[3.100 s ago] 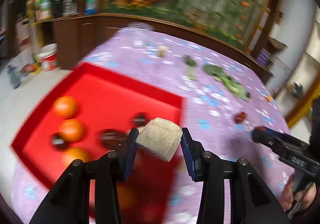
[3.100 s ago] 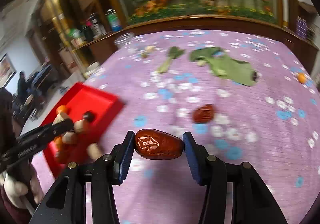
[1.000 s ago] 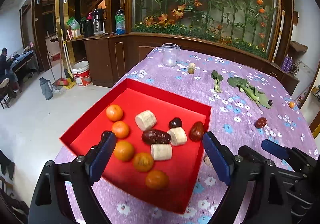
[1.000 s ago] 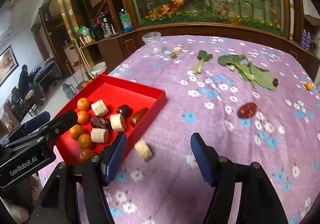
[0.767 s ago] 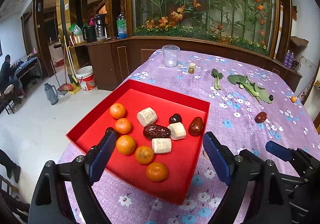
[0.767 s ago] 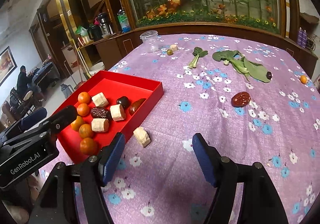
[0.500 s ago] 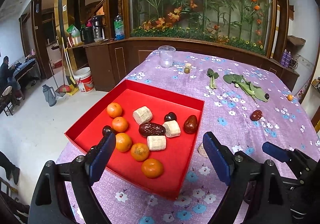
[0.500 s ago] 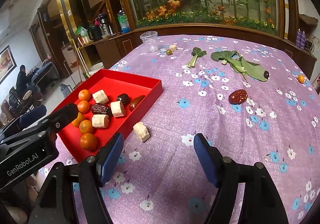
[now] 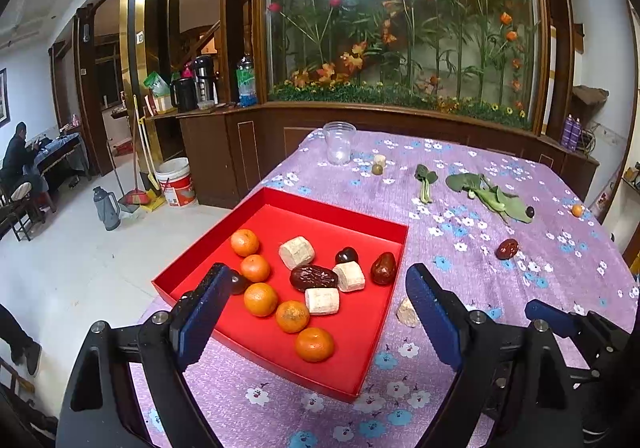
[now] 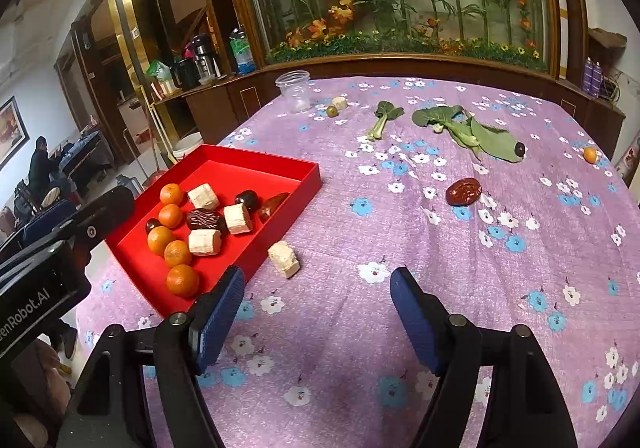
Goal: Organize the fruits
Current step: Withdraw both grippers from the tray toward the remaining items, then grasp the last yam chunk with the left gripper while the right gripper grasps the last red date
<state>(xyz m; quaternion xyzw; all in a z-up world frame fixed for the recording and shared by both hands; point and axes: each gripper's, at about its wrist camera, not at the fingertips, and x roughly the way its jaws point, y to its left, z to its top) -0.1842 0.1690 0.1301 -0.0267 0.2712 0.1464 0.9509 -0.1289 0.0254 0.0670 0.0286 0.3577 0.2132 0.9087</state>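
A red tray (image 9: 362, 376) (image 10: 308, 172) on the purple flowered cloth holds several oranges (image 9: 261, 299), beige chunks (image 9: 322, 301) and dark red dates (image 9: 313, 277). One beige chunk (image 10: 284, 259) (image 9: 406, 313) lies on the cloth just right of the tray. A red date (image 10: 463, 191) (image 9: 507, 248) and a small orange (image 10: 589, 154) lie farther right. My left gripper (image 9: 316, 322) is open and empty above the tray's near side. My right gripper (image 10: 316, 314) is open and empty over bare cloth, near the loose chunk.
Green leafy vegetables (image 10: 472, 130) and a small bok choy (image 10: 382, 120) lie at the back of the table. A clear plastic cup (image 10: 295, 90), a green olive-like fruit (image 10: 331, 111) and a beige piece (image 10: 340, 102) stand at the back left. Floor lies left of the table edge.
Both grippers, earlier shut on a beige chunk and a date, are now open and empty. Over the last second both have drawn back and up, widening the view.
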